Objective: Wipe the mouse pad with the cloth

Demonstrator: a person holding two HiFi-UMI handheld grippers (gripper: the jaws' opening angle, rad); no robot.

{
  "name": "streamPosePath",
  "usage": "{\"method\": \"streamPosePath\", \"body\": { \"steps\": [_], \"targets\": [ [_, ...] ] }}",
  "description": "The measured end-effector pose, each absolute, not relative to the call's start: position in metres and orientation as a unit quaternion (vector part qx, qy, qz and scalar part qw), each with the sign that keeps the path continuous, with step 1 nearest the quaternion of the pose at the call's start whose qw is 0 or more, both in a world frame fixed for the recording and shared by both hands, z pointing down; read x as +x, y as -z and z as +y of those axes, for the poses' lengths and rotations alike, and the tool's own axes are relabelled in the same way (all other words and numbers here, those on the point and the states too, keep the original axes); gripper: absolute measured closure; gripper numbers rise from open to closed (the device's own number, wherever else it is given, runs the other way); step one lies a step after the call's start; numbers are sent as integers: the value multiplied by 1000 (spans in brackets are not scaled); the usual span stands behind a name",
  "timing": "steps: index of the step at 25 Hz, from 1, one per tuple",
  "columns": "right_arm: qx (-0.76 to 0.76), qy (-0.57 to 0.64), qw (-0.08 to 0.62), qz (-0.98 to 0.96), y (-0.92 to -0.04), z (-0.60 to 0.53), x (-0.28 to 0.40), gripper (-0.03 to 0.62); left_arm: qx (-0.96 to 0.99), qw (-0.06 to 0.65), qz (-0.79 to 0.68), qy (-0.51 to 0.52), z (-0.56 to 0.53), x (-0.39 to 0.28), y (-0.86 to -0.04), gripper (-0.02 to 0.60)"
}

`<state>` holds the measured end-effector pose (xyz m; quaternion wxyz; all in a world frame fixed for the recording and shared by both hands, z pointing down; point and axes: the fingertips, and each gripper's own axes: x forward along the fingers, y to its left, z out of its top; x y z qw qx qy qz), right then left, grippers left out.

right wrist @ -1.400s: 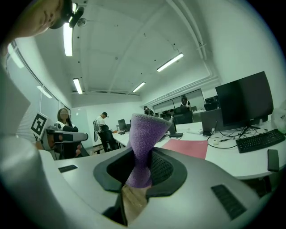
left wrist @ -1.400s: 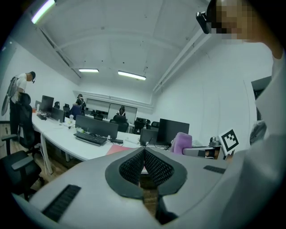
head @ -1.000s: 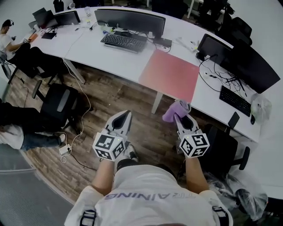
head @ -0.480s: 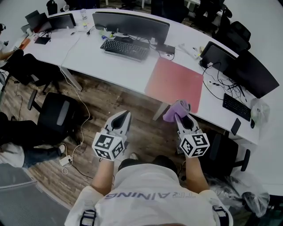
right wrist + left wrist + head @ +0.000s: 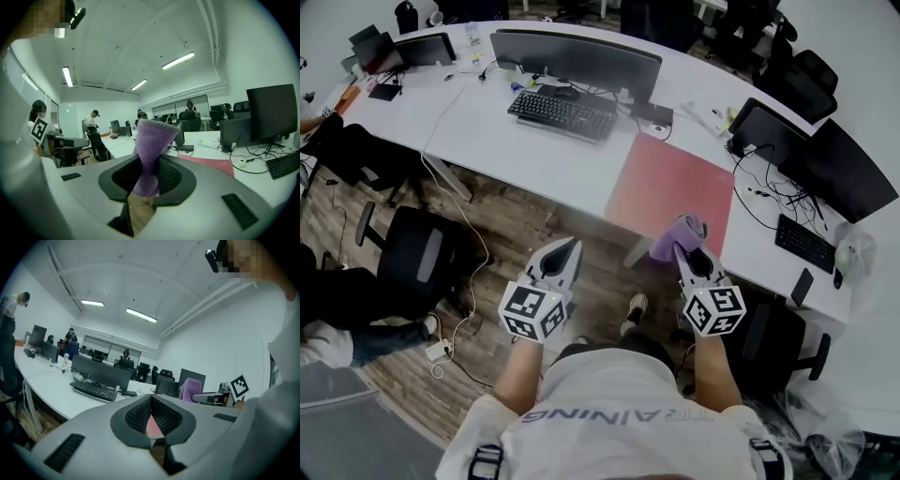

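Right gripper [image 5: 687,249] pinches the purple cloth [image 5: 677,233] in the air near the red mouse pad [image 5: 670,183] on the bench [image 5: 516,127], left gripper [image 5: 566,247] closed empty; wiping might drag the unpinned pad or tug the cloth loose.

In the head view, your right gripper [image 5: 694,258] covers the lower end of the cloth [image 5: 678,232], and the cloth overlaps part of the near edge of the mouse pad [image 5: 670,183]. In the left gripper view, the body of the left gripper [image 5: 151,398] hides the mouse pad except a pink sliver between the jaws.
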<state>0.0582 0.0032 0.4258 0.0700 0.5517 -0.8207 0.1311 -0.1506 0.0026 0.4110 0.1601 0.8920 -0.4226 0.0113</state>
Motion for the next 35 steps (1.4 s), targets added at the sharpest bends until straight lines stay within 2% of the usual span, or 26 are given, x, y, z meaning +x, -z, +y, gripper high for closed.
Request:
{"method": "streamPosePath", "body": {
  "steps": [6,17,22,29,35],
  "targets": [
    [542,-131,58,-828,-423,-58,98,488,887,148,-437,-20,-56,-112,-403,551],
    [553,-155,54,-817,-434,-158,222,488,892,145,-427,-43,-162,5,-403,551],
    [561,-170,52,-808,-448,-188,258,488,891,148,-425,-54,-194,34,-414,551],
    [571,-190,65,-796,-463,-215,247,488,898,162,-406,-57,-236,28,-426,551],
    [586,-201,89,-780,-473,-252,198,488,912,172,-370,-55,-279,-5,-441,551]
  ]
}}
